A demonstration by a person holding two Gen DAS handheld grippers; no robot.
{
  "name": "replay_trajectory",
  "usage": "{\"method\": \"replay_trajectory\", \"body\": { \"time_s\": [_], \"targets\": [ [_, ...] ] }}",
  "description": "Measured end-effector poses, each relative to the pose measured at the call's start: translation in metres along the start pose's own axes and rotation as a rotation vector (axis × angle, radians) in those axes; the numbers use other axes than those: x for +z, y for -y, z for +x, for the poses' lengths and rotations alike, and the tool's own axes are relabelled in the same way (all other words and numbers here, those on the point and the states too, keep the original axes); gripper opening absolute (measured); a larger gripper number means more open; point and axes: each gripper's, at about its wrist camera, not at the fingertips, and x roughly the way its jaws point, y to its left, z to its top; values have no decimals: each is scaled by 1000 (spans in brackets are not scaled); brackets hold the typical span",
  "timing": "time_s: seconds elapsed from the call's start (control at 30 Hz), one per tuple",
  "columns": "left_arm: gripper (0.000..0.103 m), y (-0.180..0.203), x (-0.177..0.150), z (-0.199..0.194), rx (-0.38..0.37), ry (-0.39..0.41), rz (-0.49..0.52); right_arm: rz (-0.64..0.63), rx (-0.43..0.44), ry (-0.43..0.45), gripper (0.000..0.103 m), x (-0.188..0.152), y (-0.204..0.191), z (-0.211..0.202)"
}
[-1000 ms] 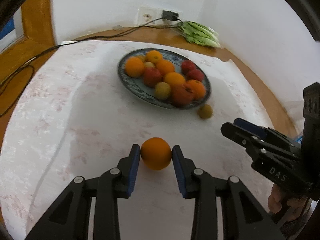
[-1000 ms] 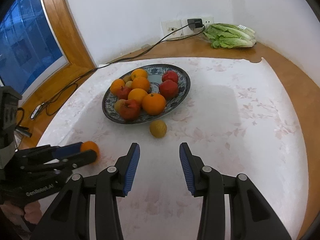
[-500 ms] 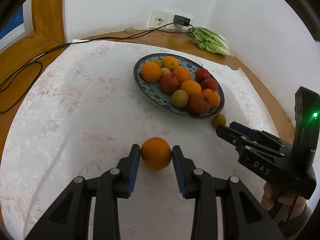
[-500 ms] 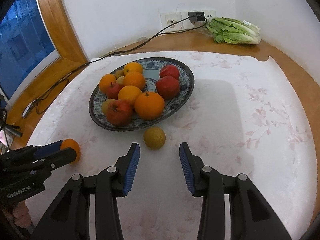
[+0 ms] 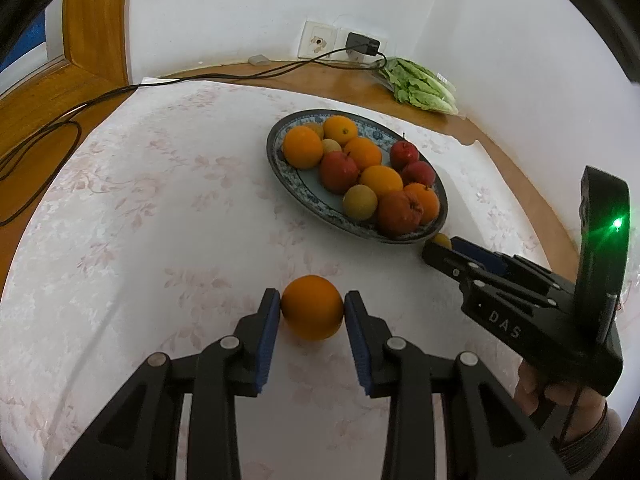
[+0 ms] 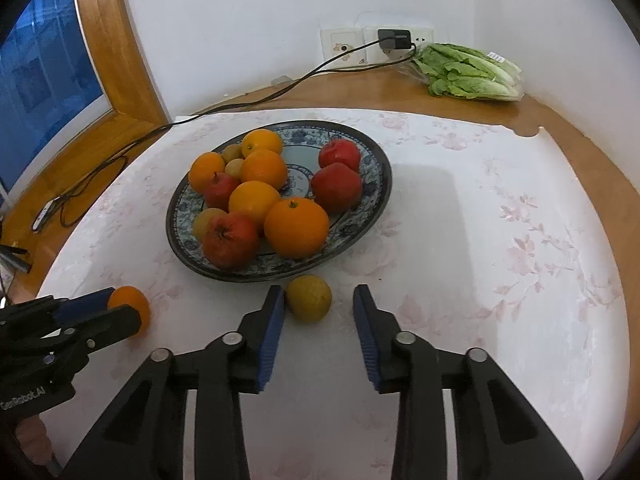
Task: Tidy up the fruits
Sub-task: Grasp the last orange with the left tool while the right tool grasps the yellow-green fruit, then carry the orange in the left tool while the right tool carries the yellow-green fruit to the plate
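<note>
A blue patterned plate [image 6: 376, 168] [image 5: 280, 160] holds several oranges, red apples and small yellow fruits. On the tablecloth in front of it lies an orange [image 5: 312, 307] [image 6: 134, 304], and my left gripper [image 5: 311, 308] [image 6: 120, 308] is shut on it, a pad pressing each side. A small yellow-brown fruit [image 6: 309, 298] [image 5: 442, 240] lies just before the plate's near rim. My right gripper [image 6: 319, 304] [image 5: 440, 246] straddles it with its jaws closing. The left pad touches the fruit, while a gap remains at the right pad.
A floral white cloth [image 6: 500, 240] covers the round wooden table. At the back lie a bag of lettuce [image 6: 468, 72], a wall socket with a charger [image 6: 394, 40] and its cable [image 6: 240, 104]. A wooden window frame [image 6: 116, 60] stands at the left. A hand [image 5: 560, 396] holds the right gripper.
My right gripper moved forward until the small yellow-brown fruit lay between its fingers, and its jaws have narrowed. The left gripper stayed shut on the orange.
</note>
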Motion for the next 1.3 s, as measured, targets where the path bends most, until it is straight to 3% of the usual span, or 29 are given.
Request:
{"method": "replay_trajectory", "body": {
  "time_s": [0.03,0.73,1.3],
  "targets": [
    [35,0,0,0,-1,0,0,-4,-5,-1,25,0,-1,0],
    [35,0,3,-4,-1,10,1,33,31,13,25,-3,5,-21],
    [35,16,29,-10,-21,51,39,28,42,65,25,7,6,-42]
  ]
}}
